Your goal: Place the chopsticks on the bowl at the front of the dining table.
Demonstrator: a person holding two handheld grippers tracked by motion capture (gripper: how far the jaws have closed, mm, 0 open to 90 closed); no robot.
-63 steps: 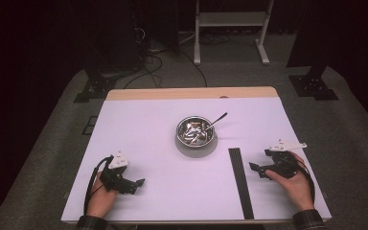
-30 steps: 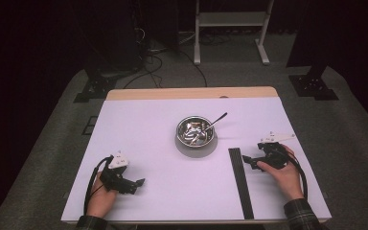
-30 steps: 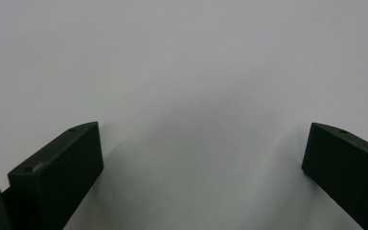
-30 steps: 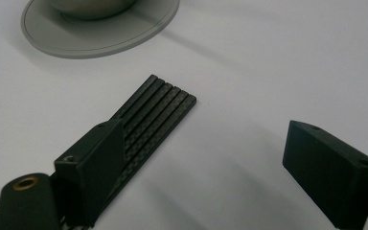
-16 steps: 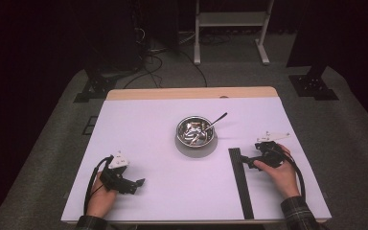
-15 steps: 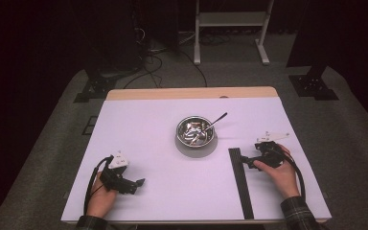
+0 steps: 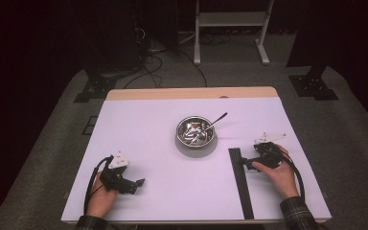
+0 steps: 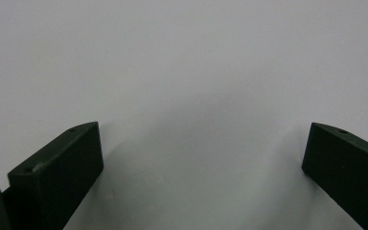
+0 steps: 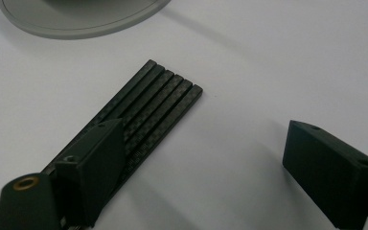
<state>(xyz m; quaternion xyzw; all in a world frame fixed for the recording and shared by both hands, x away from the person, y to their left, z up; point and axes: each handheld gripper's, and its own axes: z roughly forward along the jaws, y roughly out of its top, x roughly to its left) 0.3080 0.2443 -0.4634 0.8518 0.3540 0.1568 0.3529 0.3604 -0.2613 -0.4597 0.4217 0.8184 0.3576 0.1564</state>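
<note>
Right gripper (image 7: 247, 162) held in the person's right hand (image 7: 278, 170), to the right of the bowl (image 7: 196, 132) and a little nearer the person. Jaws spread wide, nothing between them. In the right gripper view (image 9: 199, 158) one jaw sits over the black ridged strip (image 9: 139, 112), near its bowl-side end; the other jaw is over bare table surface beside it. Contact between jaw and strip cannot be told.

Black ridged strip (image 7: 241, 182): long, narrow, flat on the table, running from just right of the bowl back toward the person's edge. Carbon-weave pattern, lengthwise grooves.

Left gripper (image 7: 138, 182) in the left hand (image 7: 100, 201), well apart from the bowl, on its left and toward the person. In the left gripper view (image 8: 201, 158) jaws stand wide apart, gripping nothing, white table (image 8: 182, 67) between them.

Bowl: shiny metal, on a grey round base (image 9: 76, 17), near the middle of the white table (image 7: 143, 124). A utensil handle (image 7: 218, 120) leans over its rim on the far right side. Metal contents inside, too small to identify.
</note>
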